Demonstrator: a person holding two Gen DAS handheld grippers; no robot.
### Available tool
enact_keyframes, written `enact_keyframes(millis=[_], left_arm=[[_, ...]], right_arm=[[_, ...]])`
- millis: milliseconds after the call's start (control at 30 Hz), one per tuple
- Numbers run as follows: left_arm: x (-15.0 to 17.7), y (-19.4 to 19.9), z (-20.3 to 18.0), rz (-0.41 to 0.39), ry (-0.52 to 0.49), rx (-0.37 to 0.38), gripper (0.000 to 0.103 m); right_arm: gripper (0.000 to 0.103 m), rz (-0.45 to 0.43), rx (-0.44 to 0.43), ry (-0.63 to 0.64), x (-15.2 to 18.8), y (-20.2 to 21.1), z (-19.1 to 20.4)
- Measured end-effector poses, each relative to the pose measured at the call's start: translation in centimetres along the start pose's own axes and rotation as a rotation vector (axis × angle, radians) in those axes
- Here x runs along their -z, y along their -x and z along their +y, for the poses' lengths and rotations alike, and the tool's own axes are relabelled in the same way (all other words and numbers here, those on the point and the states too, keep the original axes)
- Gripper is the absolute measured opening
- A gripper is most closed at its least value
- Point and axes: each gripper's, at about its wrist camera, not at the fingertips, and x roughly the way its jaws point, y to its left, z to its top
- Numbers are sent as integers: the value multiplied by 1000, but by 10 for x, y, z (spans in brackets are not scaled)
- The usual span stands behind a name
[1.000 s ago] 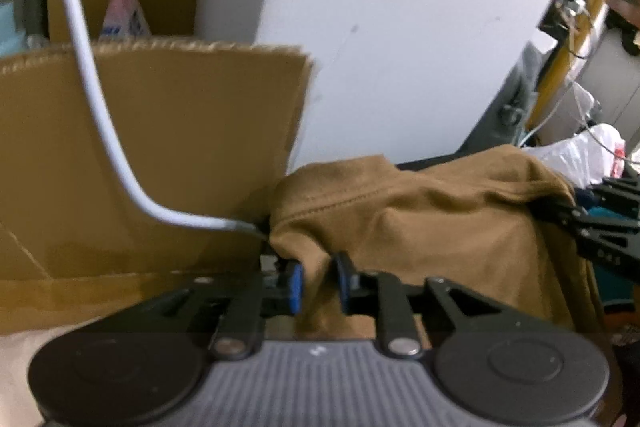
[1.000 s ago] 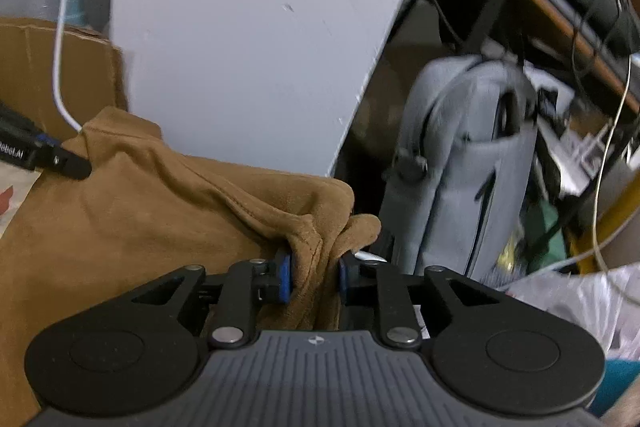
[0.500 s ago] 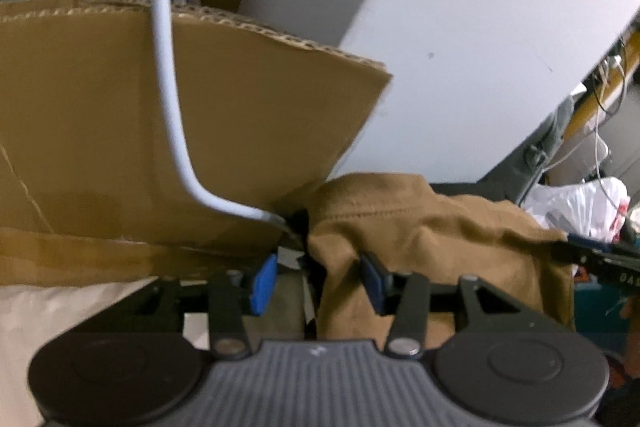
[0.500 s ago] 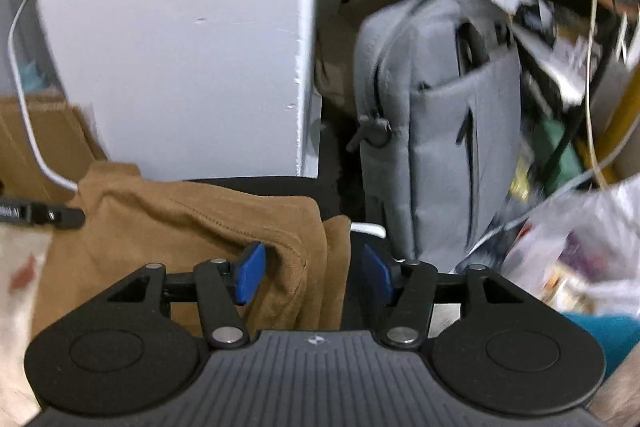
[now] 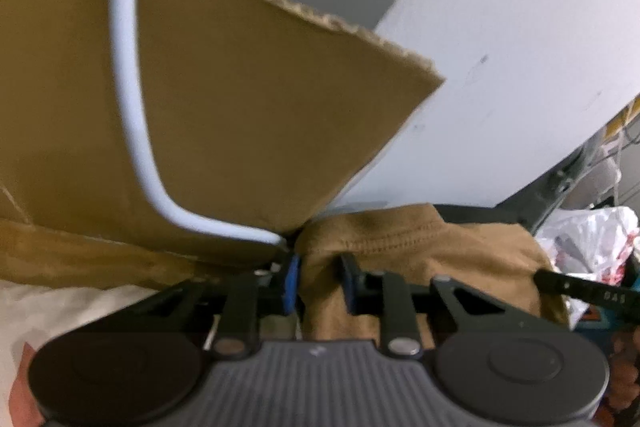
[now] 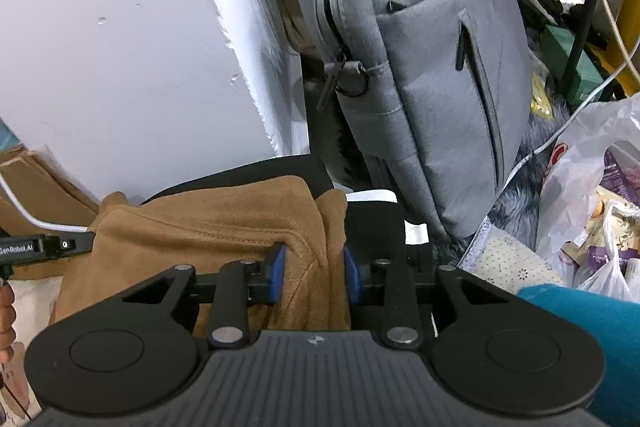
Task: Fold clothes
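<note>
Fingers of both my left gripper (image 5: 318, 281) and right gripper (image 6: 314, 273) straddle the brown garment (image 6: 224, 223), spread, not pinching; I'd close evenly, keeping the hem level.

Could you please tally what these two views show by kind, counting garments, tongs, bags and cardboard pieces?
Garments: 1, the brown garment
Tongs: 2, left tongs, right tongs
Bags: 2, grey bag, plastic bag
Cardboard: 1, cardboard flap
Total: 6

Both wrist views closely share the brown garment (image 5: 420, 247).
</note>
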Motion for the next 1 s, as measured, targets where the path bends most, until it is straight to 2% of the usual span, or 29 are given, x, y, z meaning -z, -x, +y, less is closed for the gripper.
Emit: enact_keyframes(millis=[100, 133, 167, 267, 600, 767, 1000], left_arm=[[0, -4, -6, 3, -48, -23, 30], [0, -2, -10, -3, -99, -42, 36], [0, 1, -10, -7, -105, -45, 37], [2, 10, -5, -14, -88, -49, 41], [28, 52, 12, -10, -68, -78, 42], [31, 59, 11, 8, -66, -78, 42], [65, 41, -2, 45, -96, -35, 45]], right_arm=[[37, 18, 4, -24, 0, -10, -3], [42, 22, 13, -36, -1, -12, -4], [46, 23, 19, -39, -2, -12, -5], [52, 14, 32, -34, -3, -6, -4], [53, -68, 68, 33, 3, 45, 13], [53, -47, 48, 77, 23, 56, 23], [53, -3, 42, 87, 62, 57, 24]])
